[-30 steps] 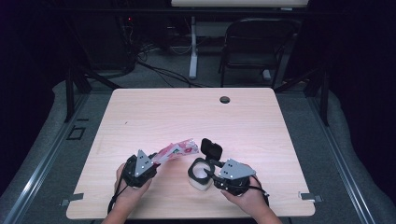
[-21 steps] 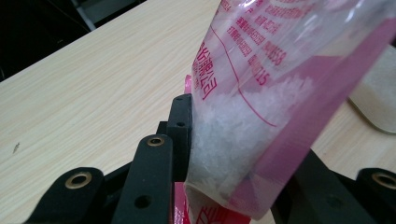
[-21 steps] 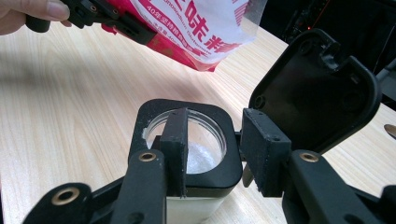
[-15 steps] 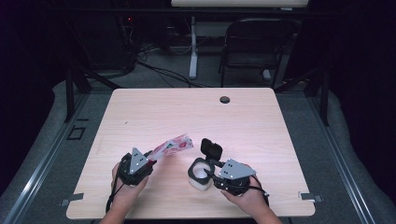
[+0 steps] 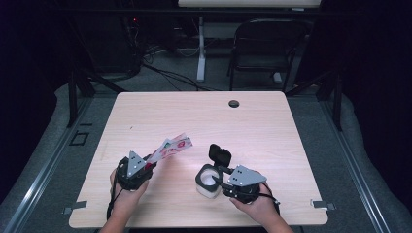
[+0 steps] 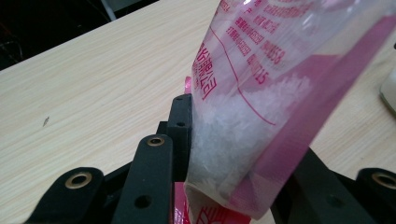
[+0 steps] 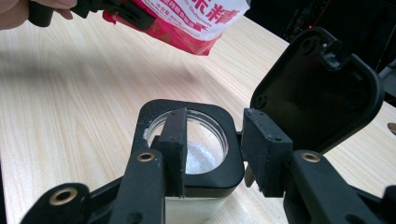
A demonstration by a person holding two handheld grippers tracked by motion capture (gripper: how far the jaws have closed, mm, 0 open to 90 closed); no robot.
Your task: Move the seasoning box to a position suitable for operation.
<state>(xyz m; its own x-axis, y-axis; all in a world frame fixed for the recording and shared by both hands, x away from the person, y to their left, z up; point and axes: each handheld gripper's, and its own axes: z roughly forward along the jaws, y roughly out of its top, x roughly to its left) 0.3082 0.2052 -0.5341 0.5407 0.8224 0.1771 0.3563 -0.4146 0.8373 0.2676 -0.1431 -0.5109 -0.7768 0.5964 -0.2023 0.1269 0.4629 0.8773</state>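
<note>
A pink and clear bag [image 5: 170, 145] of white granules juts up and to the right from my left gripper [image 5: 148, 165], which is shut on its lower end. In the left gripper view the bag [image 6: 261, 107] sits pinched between both jaws of that gripper [image 6: 243, 154]. A white container [image 5: 208, 182] with a black rim and an open flip lid [image 5: 219, 154] stands on the table. My right gripper [image 7: 217, 116] straddles its rim [image 7: 154, 112]: one jaw hangs inside the mouth clear of the wall, the other rests outside by the lid [image 7: 313, 88]. White granules lie inside.
The light wooden table [image 5: 272, 126] has a round cable hole [image 5: 233, 103] near its far edge. A dark chair [image 5: 267, 43] and floor cables lie beyond it. In the right gripper view the bag [image 7: 187, 23] hangs above and left of the container.
My left gripper has drifted slightly left with the bag, away from the container. The right gripper and the container have stayed put.
</note>
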